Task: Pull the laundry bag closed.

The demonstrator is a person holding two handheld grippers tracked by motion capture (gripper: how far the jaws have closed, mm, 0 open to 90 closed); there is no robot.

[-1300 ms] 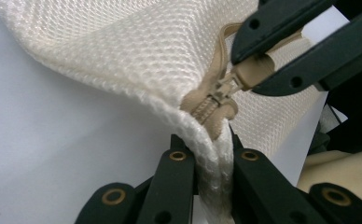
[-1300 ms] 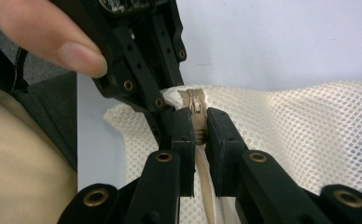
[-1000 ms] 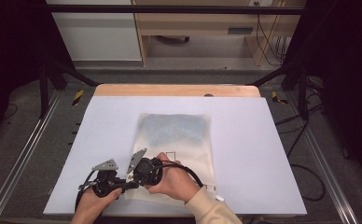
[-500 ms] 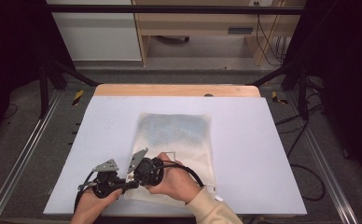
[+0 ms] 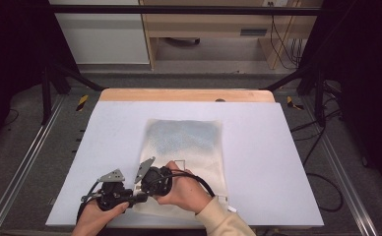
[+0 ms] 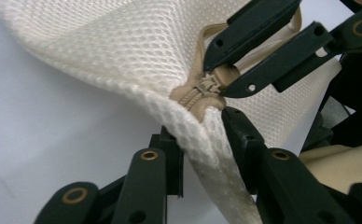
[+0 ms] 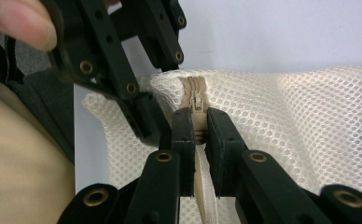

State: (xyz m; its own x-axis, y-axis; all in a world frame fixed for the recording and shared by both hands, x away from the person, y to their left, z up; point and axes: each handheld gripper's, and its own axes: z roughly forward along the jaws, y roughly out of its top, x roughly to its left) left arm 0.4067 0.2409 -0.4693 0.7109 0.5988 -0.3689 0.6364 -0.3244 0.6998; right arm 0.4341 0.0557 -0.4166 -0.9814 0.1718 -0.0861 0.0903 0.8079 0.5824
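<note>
A white mesh bag (image 5: 186, 142) lies flat on the table, its near left corner lifted. In the right gripper view, my right gripper (image 7: 195, 121) is shut on the beige zipper pull (image 7: 197, 100) at that corner. My left gripper (image 6: 200, 135) straddles the raised corner of the bag (image 6: 123, 46) just below the zipper pull (image 6: 207, 86). Its jaws have just been opening, and the mesh fold still runs between them. From above, the left gripper (image 5: 141, 197) and right gripper (image 5: 140, 189) meet tip to tip at the bag's corner.
The pale table top (image 5: 277, 147) has bare room left, right and beyond the bag. Its wooden far edge (image 5: 186, 95) faces a shelf unit. Metal rails (image 5: 26, 167) run along both sides, and cables trail from the grippers.
</note>
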